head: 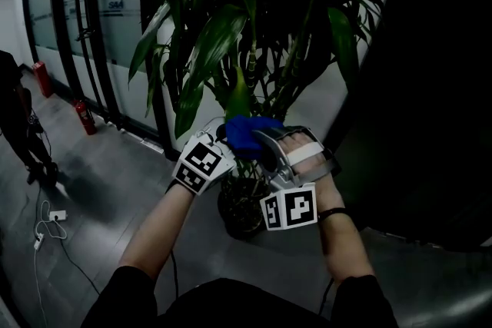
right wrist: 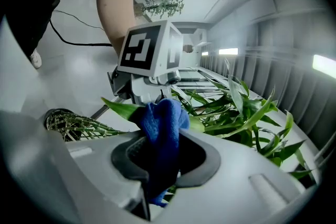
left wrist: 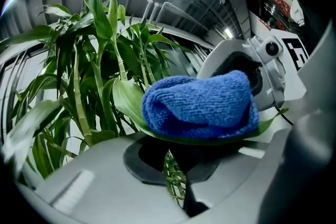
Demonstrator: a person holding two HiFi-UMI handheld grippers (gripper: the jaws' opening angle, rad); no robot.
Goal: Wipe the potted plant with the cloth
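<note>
Right gripper [right wrist: 160,157]: jaws pinch the blue cloth [right wrist: 164,126], a wad bulging past the tips.
Cloth: pressed on top of one long leaf [left wrist: 122,102] of the potted plant [head: 231,27], low in the foliage, above the woven pot [head: 242,210].
Left gripper [left wrist: 176,153]: jaws drawn together to a thin slit, nothing between them; tips sit right under that leaf, opposite the cloth.
Grippers: facing each other, close together, leaf between.
Floor [head: 100,188]: grey, red fire extinguisher [head: 84,117] by the wall.
</note>
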